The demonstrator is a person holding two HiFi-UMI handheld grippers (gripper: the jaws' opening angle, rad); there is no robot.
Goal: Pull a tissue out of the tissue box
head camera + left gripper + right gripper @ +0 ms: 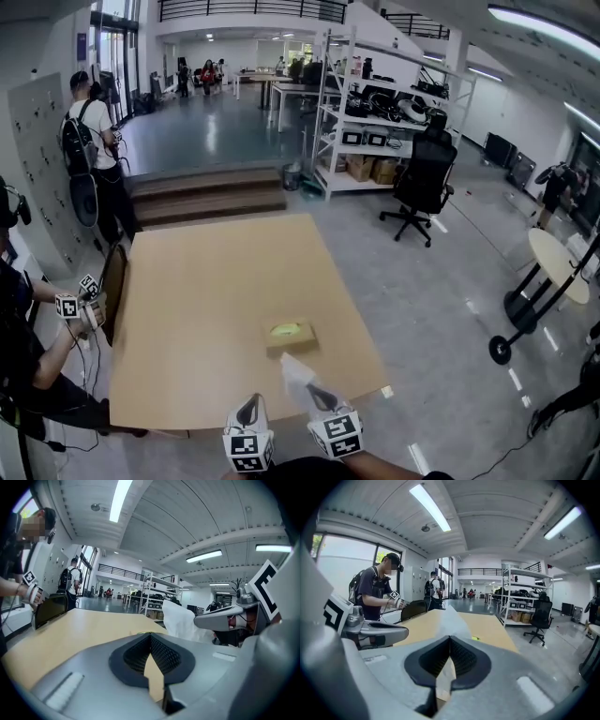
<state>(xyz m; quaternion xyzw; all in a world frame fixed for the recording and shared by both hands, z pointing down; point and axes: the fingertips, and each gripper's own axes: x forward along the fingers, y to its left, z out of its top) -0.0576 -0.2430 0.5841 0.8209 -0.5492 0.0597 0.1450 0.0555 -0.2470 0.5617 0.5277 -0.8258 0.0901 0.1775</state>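
Tissue (296,373) clamped in the right gripper (317,394) beside the box (291,334) may drag that unheld box along, since the left gripper (249,405) is closed on nothing.

head view high above table (216,309), both gripper views skim its top
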